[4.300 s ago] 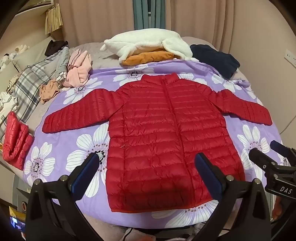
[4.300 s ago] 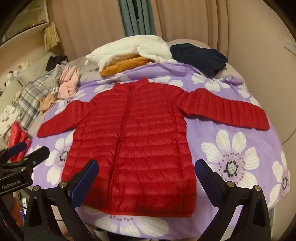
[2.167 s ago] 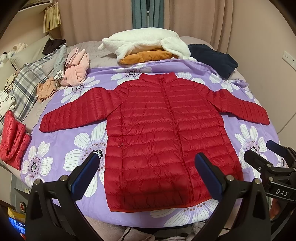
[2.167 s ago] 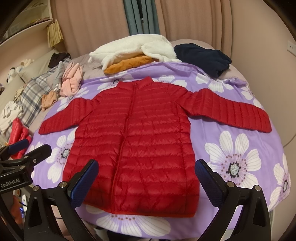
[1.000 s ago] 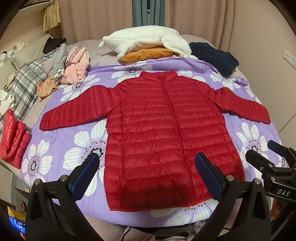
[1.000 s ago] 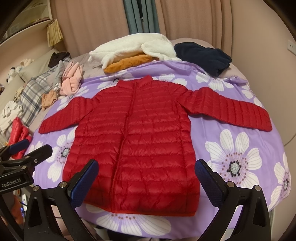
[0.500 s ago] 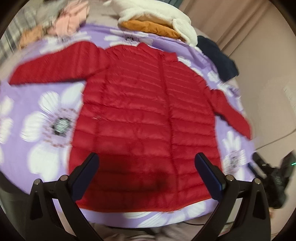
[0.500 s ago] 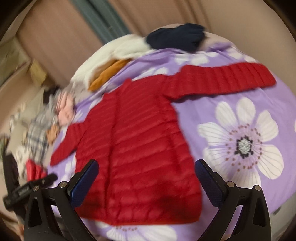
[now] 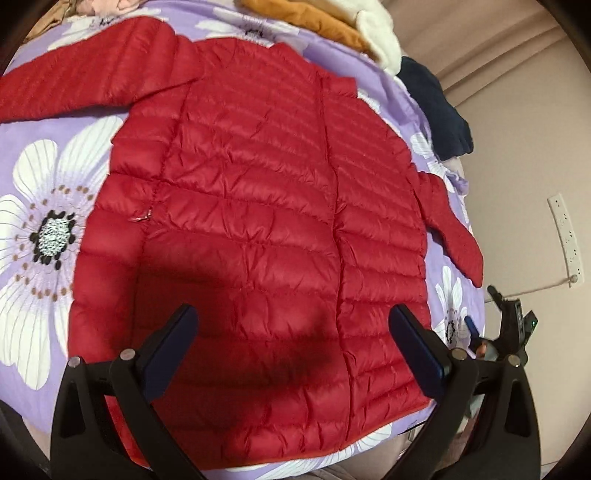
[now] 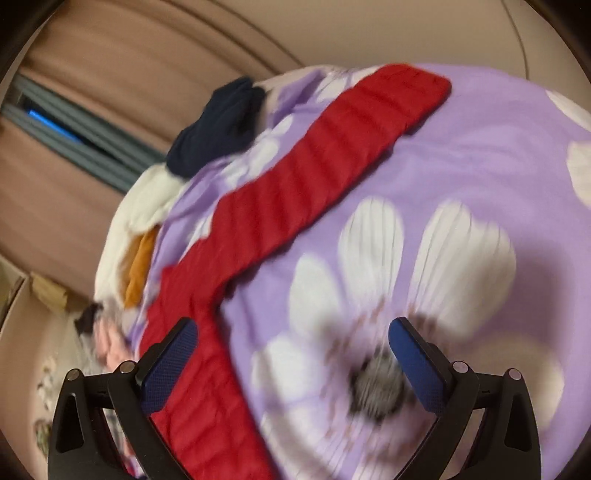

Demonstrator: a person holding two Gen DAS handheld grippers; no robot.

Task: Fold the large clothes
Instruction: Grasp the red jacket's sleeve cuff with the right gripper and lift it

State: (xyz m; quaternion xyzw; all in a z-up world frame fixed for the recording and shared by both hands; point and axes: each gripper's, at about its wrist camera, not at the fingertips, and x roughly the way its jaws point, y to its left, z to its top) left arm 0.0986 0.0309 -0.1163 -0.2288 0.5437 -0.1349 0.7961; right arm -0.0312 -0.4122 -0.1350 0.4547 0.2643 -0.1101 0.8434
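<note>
A red quilted puffer jacket (image 9: pixel 251 206) lies flat, front up and zipped, on a purple sheet with white flowers (image 9: pixel 40 206). Both sleeves are spread out to the sides. My left gripper (image 9: pixel 291 332) hovers open above the jacket's lower body, close to the hem, with nothing between its fingers. In the blurred right wrist view the jacket's right sleeve (image 10: pixel 321 147) runs diagonally toward its cuff at the upper right. My right gripper (image 10: pixel 291 343) stands open over the sheet (image 10: pixel 480 155) beside the armpit, its left finger above the jacket's side. The right gripper also shows at the left wrist view's edge (image 9: pixel 509 332).
A dark navy garment (image 9: pixel 439 114), an orange garment (image 9: pixel 317 22) and a white fleece (image 9: pixel 376 40) lie at the far side of the bed. A wall socket with a cable (image 9: pixel 567 236) is on the right wall. Curtains (image 10: pixel 85 122) hang behind.
Both grippers have dropped and moved in toward the bed. The left now hangs low over the jacket's lower body; the right has swung out to the right sleeve side. Both remain open.
</note>
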